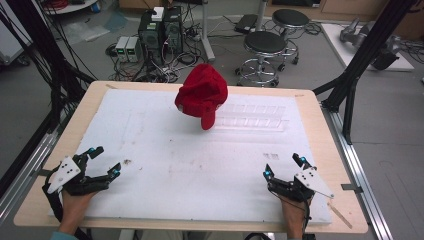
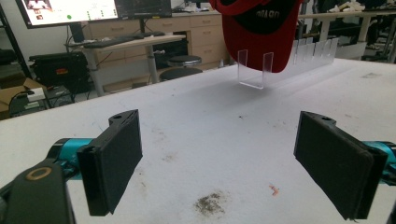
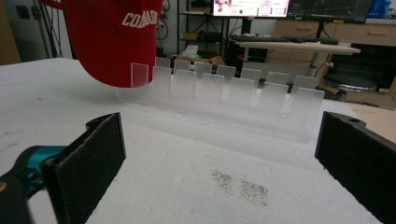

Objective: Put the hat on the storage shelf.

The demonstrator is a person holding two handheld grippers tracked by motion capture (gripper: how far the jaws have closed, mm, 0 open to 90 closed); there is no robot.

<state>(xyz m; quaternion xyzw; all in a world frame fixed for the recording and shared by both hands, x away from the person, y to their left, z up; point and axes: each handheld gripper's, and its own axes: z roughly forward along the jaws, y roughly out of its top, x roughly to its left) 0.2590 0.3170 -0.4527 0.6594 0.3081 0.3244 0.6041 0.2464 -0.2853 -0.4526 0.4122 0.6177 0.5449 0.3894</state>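
A red cap (image 1: 202, 94) sits on the left end of a clear slotted acrylic rack (image 1: 252, 116) at the far middle of the white table (image 1: 165, 165). Its brim hangs down toward me. The cap (image 2: 261, 28) and the rack (image 2: 299, 56) lie far ahead in the left gripper view. In the right gripper view the cap (image 3: 116, 37) carries white lettering, above the rack (image 3: 224, 98). My left gripper (image 1: 104, 161) rests open near the front left corner. My right gripper (image 1: 284, 166) rests open near the front right. Nothing lies between either pair of black pads (image 2: 114, 161) (image 3: 88, 168).
Dirt smudges (image 2: 210, 203) (image 3: 240, 186) mark the white surface in front of each gripper. Beyond the table stand two stools (image 1: 265, 50), computer towers (image 1: 160, 30) with cables, and black frame struts (image 1: 360, 60) at the right.
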